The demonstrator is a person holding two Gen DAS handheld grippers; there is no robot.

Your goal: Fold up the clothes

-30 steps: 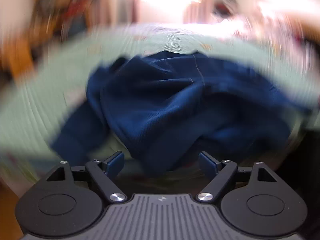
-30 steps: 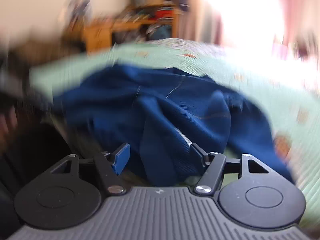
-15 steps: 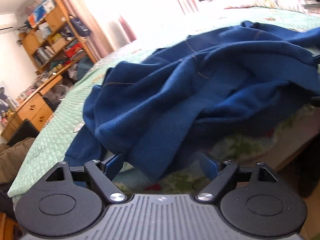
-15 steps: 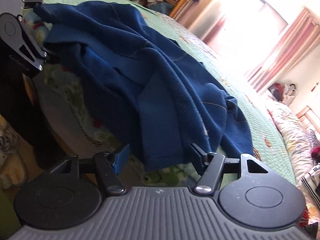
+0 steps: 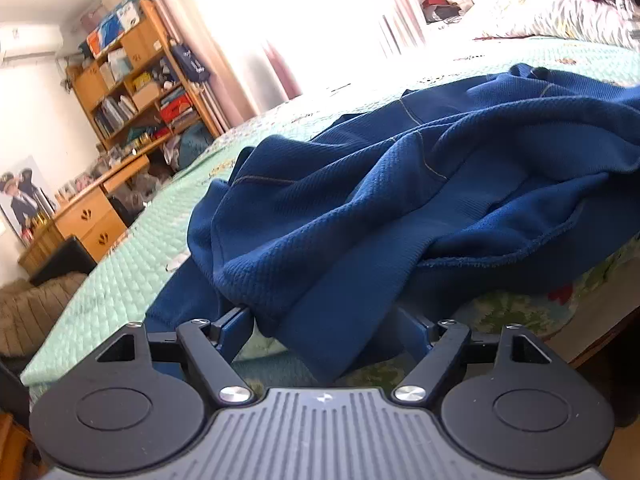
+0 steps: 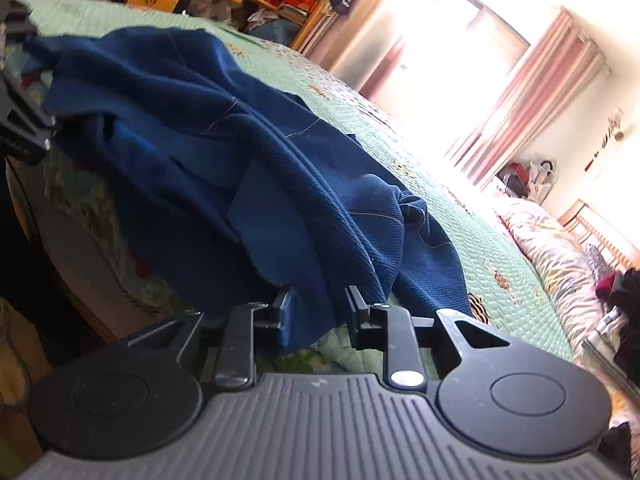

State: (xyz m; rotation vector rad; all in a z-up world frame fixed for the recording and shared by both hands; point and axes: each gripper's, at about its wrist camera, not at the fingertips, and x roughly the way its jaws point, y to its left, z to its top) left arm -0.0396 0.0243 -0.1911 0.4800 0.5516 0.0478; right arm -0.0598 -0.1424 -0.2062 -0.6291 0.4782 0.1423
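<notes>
At the bed's near edge, the right gripper [image 6: 318,312] has just been closing, its jaws narrowed around the blue sweater's [image 6: 248,176] hanging hem; the left gripper [image 5: 324,334] stands wide, hem between. The sweater sprawls crumpled along the green quilt [image 5: 120,280]; its direction is unclear.

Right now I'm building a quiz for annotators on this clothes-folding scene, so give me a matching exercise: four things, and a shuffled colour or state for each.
Things:
1. garment
2. quilt
3. left gripper
4. right gripper

Descriptions:
A. pale green, spread over the bed
B. jaws narrow around a hanging fold
C. dark blue, crumpled in a heap
D. jaws wide, cloth hanging between them

Pairs: 1-C, 2-A, 3-D, 4-B
</notes>
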